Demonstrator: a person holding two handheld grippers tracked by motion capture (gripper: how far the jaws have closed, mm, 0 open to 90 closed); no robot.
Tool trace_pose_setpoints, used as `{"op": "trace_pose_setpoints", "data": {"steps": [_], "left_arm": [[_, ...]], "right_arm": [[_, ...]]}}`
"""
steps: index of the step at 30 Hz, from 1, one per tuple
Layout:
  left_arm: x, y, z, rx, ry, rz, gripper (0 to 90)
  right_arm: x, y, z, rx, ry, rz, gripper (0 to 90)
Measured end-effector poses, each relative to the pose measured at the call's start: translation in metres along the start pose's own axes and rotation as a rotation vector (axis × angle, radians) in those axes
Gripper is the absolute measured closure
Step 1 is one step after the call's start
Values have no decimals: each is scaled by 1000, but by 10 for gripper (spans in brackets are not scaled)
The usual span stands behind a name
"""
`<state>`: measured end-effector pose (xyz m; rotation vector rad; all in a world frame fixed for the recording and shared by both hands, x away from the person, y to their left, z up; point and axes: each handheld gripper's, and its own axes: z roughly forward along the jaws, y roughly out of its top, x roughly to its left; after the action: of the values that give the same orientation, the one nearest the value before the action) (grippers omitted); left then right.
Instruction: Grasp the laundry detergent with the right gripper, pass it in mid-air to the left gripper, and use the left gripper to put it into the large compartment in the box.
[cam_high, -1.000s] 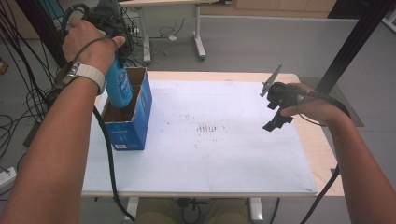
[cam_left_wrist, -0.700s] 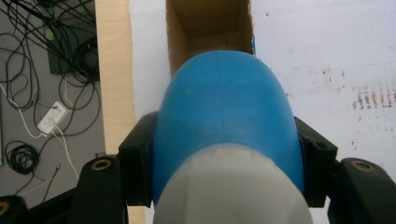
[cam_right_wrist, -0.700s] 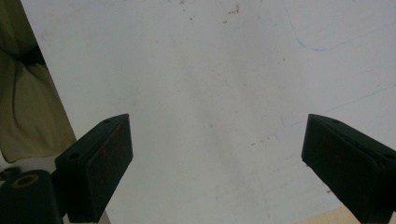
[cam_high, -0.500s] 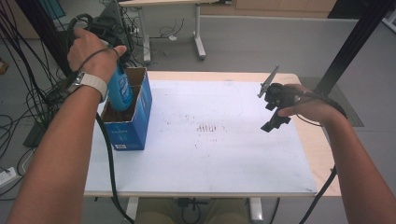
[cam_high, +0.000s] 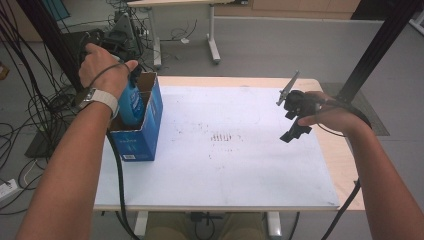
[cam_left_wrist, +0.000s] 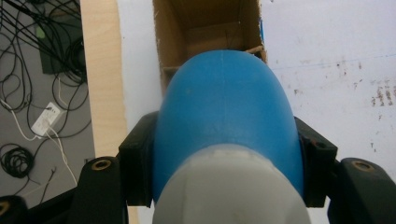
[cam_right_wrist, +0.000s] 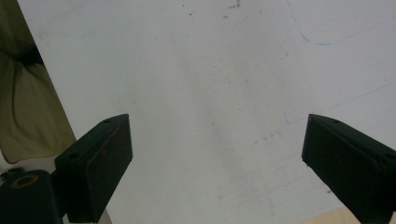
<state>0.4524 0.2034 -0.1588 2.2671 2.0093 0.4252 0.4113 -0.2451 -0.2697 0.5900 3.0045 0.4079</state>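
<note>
Seemingly midway: left gripper (cam_left_wrist: 224, 186) clamps a blue bottle (cam_left_wrist: 226, 116) by its sides, held over the open cardboard box (cam_high: 142, 127), lower end apparently already inside. Still needs lowering and letting go, by the look of it. Well to the right of the box, right gripper (cam_right_wrist: 219, 158) hangs spread wide above the white table (cam_high: 240, 165), holding nothing.

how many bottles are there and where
1: a blue bottle clamped in the left tongs, partly down in the open cardboard box at the table's left. The box could hide more.
</note>
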Motion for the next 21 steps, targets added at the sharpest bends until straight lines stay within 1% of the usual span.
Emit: {"op": "trace_pose_setpoints", "data": {"steps": [2, 3, 12, 17, 21], "left_arm": [[0, 0, 2, -5, 5, 3, 378], [-1, 0, 4, 5, 7, 6, 377], [-1, -2, 15, 0, 1, 5, 378], [-3, -3, 24, 12, -5, 10, 378], [-4, -4, 31, 11, -9, 11, 378]], "right_arm": [[0, 0, 1, 2, 1, 2, 86], [0, 0, 1, 2, 2, 2, 86], [0, 0, 4, 9, 7, 4, 85], [0, 0, 5, 5, 5, 4, 85], [0, -2, 6, 0, 7, 11, 86]]}}
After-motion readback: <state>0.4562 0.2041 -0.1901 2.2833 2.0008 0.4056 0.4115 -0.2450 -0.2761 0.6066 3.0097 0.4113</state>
